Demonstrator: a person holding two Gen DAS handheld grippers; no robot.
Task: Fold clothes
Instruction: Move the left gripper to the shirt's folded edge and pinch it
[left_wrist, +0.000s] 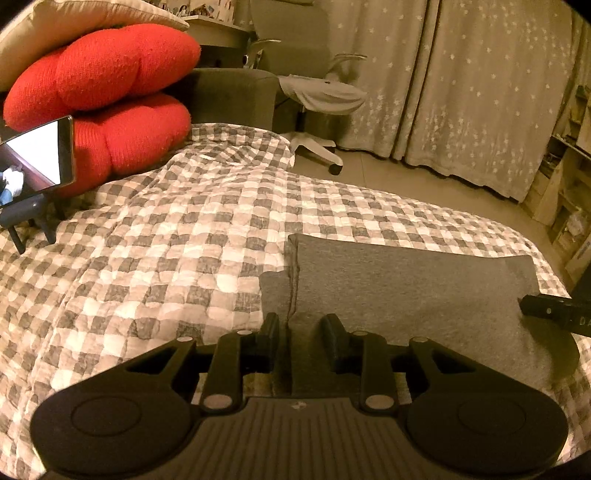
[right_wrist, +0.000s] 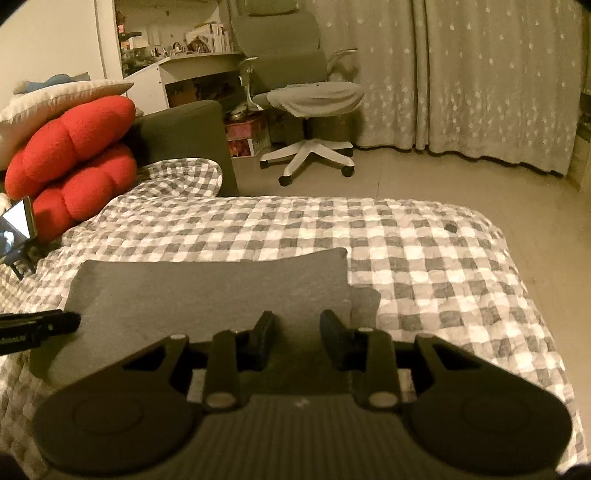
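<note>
Now we stand with both sets of fingers over the near edge of the folded grey garment (left_wrist: 406, 288) on the checked bedspread (left_wrist: 166, 240).

Left gripper (left_wrist: 300, 334): its fingers stand a little apart and clamp nothing, straddling the garment's left end, where a fold seam runs away toward twelve o'clock and a lower layer pokes out at nine. Right gripper (right_wrist: 297, 330): fingers likewise a little apart and empty, poised over the right end, where a layer sticks out toward three o'clock. The garment's long axis runs nine to three, straight across both views, so each hand is nearest its own end; the other gripper's tip shows at three o'clock in the left view and at nine in the right. We judge the coming fold turns on gripping both ends together.
</note>
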